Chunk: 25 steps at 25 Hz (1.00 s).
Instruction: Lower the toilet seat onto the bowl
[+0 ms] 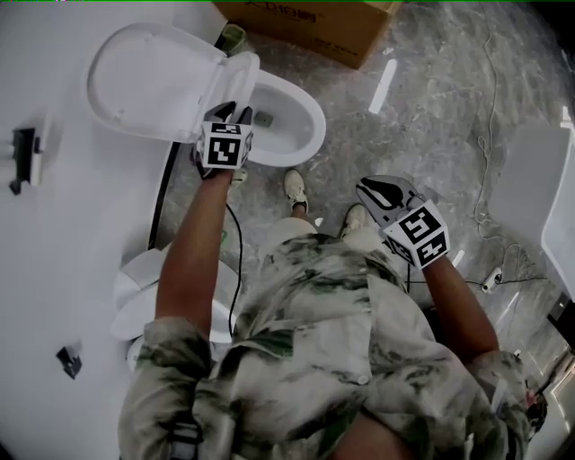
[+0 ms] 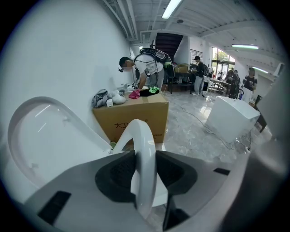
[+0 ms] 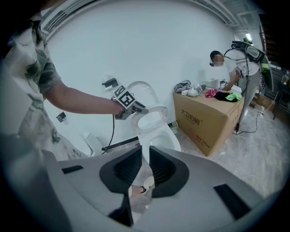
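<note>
Toilet seat (image 1: 244, 72) stands part-way down at the far left of the scene. It is tilted between the raised lid (image 1: 148, 85) and the bowl (image 1: 301, 126).

A white wall (image 1: 54, 269) runs down the left side, and a grey marbled floor (image 1: 431, 99) fills the right. A cardboard box (image 1: 314, 27) sits on the floor just beyond the toilet, on the far side. In the gripper views another person (image 2: 147, 68) bends over it, and loose clothes (image 2: 136, 94) lie on its top. The lid leans back toward the wall, and the bowl lies open below and to the right of it.

The left gripper (image 1: 232, 111) reaches out to the front edge of the toilet seat. In its own view the white rim fills the gap between the two dark pads, which sit against it on both sides.

The right gripper (image 3: 144, 154) hangs nearer and to the right, well apart from the toilet. Its jaws stand a narrow slit apart with nothing between them.

The wearer's shoes (image 1: 295, 187) stand on the floor near the bowl. A black cable (image 1: 166, 198) runs along the foot of the wall.
</note>
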{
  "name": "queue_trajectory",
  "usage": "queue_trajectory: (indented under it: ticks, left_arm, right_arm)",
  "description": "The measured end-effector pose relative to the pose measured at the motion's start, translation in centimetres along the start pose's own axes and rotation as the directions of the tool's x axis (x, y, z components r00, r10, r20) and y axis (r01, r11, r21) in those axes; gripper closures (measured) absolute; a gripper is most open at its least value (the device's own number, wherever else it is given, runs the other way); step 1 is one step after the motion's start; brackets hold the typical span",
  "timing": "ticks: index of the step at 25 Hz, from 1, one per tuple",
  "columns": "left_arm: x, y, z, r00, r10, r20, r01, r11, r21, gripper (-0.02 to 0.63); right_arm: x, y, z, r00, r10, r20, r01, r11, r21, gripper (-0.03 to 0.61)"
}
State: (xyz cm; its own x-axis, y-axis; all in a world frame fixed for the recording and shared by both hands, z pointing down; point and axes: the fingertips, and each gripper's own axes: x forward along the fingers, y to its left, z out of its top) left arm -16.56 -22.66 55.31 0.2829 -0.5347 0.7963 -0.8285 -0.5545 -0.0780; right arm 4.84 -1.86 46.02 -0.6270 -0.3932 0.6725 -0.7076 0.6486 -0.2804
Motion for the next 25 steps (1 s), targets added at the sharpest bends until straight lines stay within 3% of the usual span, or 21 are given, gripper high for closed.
queue_trajectory:
  ticks: [25]
  left_arm:
    - [3.6, -6.4, -2.3, 0.996, -0.039, -0.077, 0.038, 0.999, -0.009, 0.454]
  right_arm:
    - [-1.0, -2.5, -3.5, 1.0, 0.007, -0.02, -0.005, 0.998, 0.058, 0.508]
